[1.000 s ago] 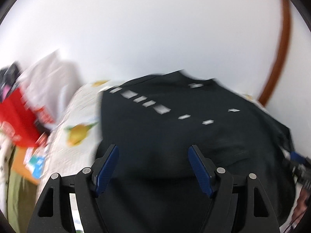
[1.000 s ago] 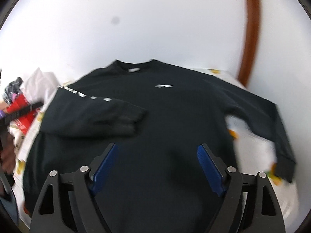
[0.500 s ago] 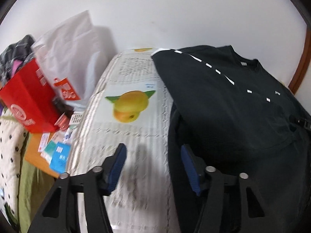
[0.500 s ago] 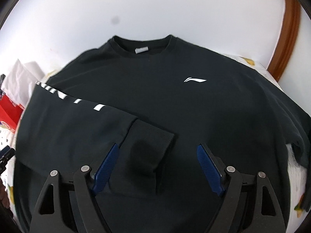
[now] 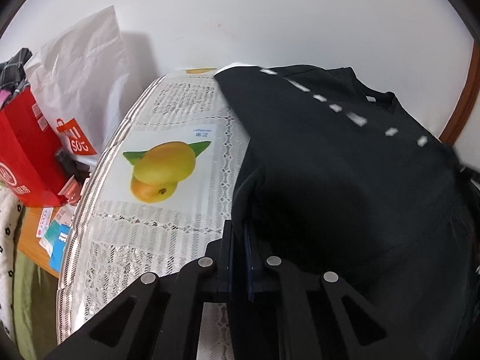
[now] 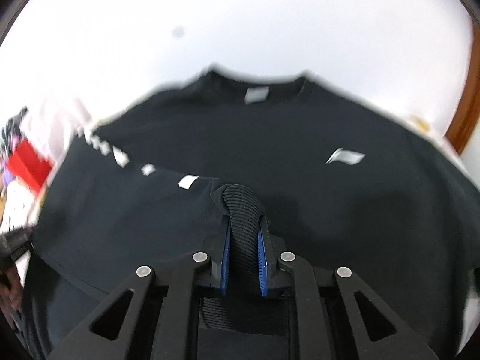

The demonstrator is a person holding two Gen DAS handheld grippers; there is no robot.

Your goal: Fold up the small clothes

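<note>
A black sweatshirt [image 5: 345, 180] with white marks down one sleeve lies spread on the table, its left sleeve folded across the chest. My left gripper [image 5: 240, 225] is shut on the sweatshirt's left side edge, where the fabric runs down between the fingers. In the right wrist view the sweatshirt [image 6: 300, 138] fills the table, collar at the far side. My right gripper [image 6: 243, 225] is closing, and its blue pads press on the ribbed cuff [image 6: 241, 207] of the folded sleeve, which bulges up between them.
A lace tablecloth with a mango print [image 5: 168, 180] covers the table left of the sweatshirt. Off its left edge stand a red box [image 5: 27, 156] and a white paper bag [image 5: 81, 75]. A white wall lies behind, with a brown wooden frame [image 5: 462, 96] at the right.
Both grippers went from wide open to closed. The left one dropped to the sweatshirt's left edge and gripped it. The right one moved in on the sleeve cuff and pinched it.
</note>
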